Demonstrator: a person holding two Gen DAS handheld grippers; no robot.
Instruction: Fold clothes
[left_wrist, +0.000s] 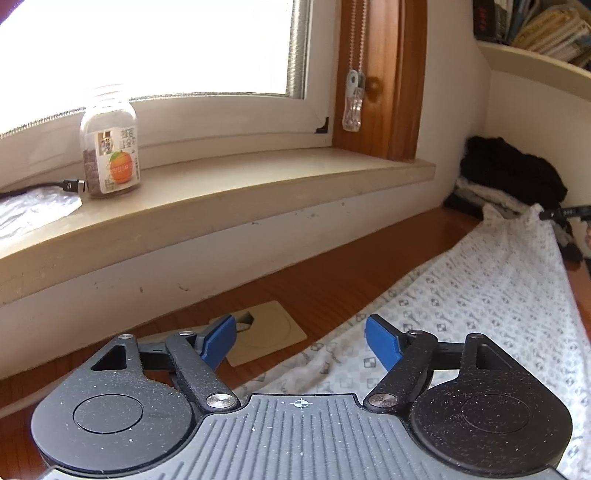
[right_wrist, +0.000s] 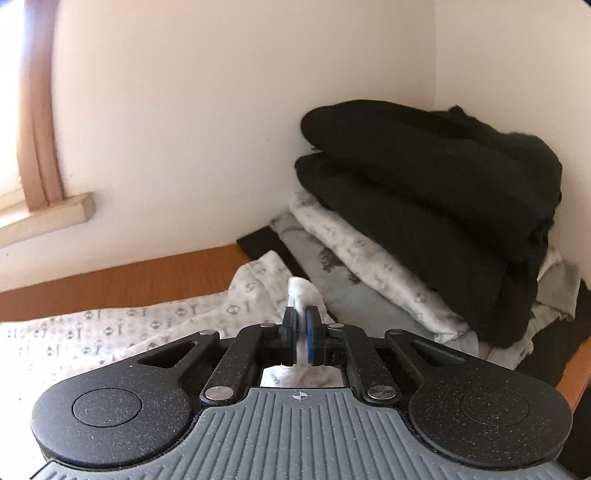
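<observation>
Your right gripper: jaws pinching corner of patterned cloth, likely to carry that edge over for fold. Cloth spread on bench, far corner lifted, reaching toward stack of folded clothes in wall corner, probably its destination. Your left gripper: jaws spread, nothing between, poised over cloth's near edge, seemingly ready for second grasp. Jar on sill, out of way.

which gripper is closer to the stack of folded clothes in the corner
Right. The right gripper, shut on the patterned garment, sits just short of the folded stack. The left gripper, open over the garment's edge, has the stack far off in the corner.
</observation>
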